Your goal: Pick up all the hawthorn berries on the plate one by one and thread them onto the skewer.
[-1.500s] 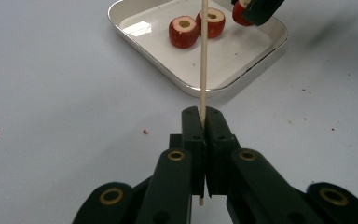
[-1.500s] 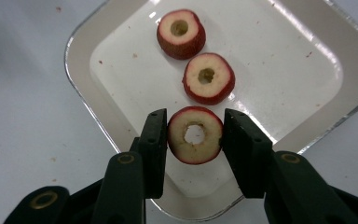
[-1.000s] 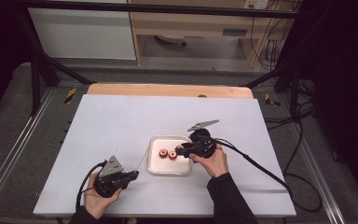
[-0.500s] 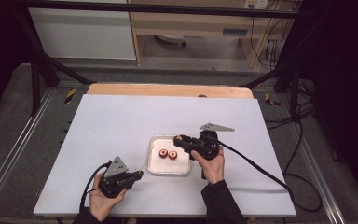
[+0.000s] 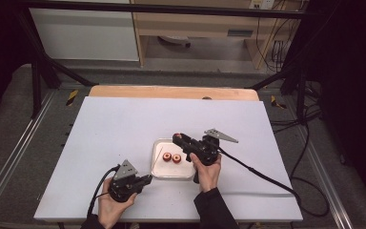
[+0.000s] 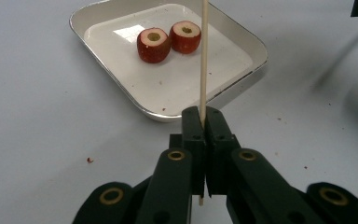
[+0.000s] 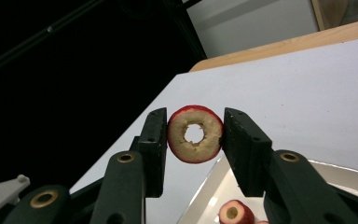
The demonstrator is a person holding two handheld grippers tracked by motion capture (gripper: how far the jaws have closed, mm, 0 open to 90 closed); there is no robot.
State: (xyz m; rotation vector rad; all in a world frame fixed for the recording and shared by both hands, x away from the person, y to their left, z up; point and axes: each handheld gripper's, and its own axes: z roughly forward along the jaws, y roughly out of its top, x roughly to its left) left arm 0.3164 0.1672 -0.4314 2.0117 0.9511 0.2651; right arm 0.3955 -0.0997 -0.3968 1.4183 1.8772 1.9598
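Left hand-held gripper (image 6: 202, 122) pinches a skewer (image 6: 203, 56); right hand-held gripper (image 7: 193, 135) clamps a cored fruit slice (image 7: 195, 134) (red-skinned).

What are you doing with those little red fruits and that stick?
A person works at a white table with a gripper in each hand. The left gripper is shut on a thin wooden skewer. The right gripper holds a cored red fruit slice in the air above the tray. Two more cored pieces sit side by side in the tray. It looks like the slice may go onto the skewer next.
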